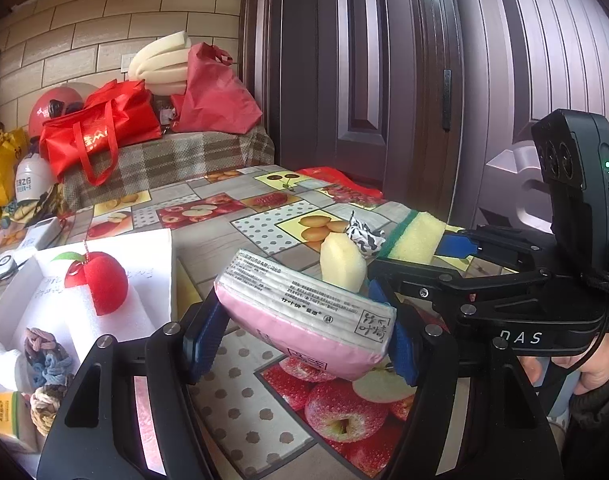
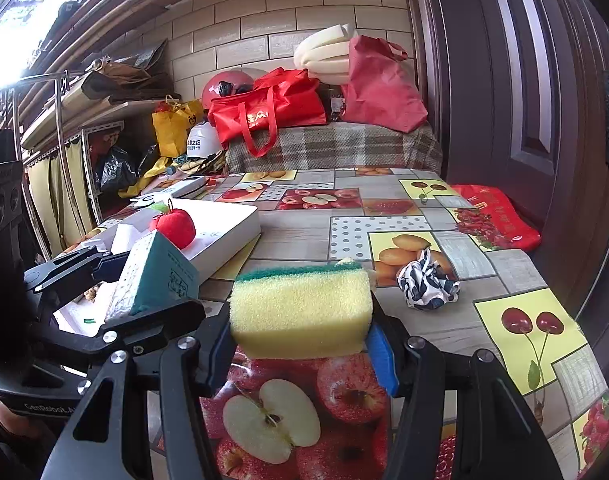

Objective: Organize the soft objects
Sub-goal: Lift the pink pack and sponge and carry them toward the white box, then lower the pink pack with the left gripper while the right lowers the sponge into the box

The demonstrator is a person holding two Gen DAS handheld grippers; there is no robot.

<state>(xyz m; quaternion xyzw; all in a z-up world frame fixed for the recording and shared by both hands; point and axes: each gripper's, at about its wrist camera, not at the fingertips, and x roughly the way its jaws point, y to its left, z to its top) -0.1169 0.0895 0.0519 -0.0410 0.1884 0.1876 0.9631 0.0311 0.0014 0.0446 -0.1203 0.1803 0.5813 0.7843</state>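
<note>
The left tool (image 1: 304,336) is clamping a tissue pack (image 1: 304,312) between its blue pads (image 1: 208,340), holding it tilted and clear above the counter (image 1: 240,408), which is wearing a fruit-print cloth. The right tool (image 2: 300,344) is gripping a yellow sponge (image 2: 300,312) with a green scouring layer along its top edge, also lifted off the counter (image 2: 464,328). Taking the sponge as landmark: in the right wrist view a crumpled black-and-white cloth (image 2: 428,282) is lying on the counter just to its right and slightly farther back, while the tissue pack (image 2: 156,276) in the left tool is hovering to its left. Beyond the pack, farther left of the sponge, a white box (image 2: 224,236) is sitting on the counter with a red plush apple (image 2: 174,226) resting inside it. In the left wrist view a pale foam piece (image 1: 342,262) is standing on the counter just left of the sponge (image 1: 416,236), touching or nearly touching the cloth (image 1: 364,234); which one, I cannot tell. In the same view, the box (image 1: 160,264) is showing the apple (image 1: 100,282) on white foam, and a cluster of hair ties (image 1: 48,356) is lying in its nearer compartment. Far behind the sponge, red bags (image 2: 272,112) are sitting on a plaid-covered surface against the tiled wall.
</note>
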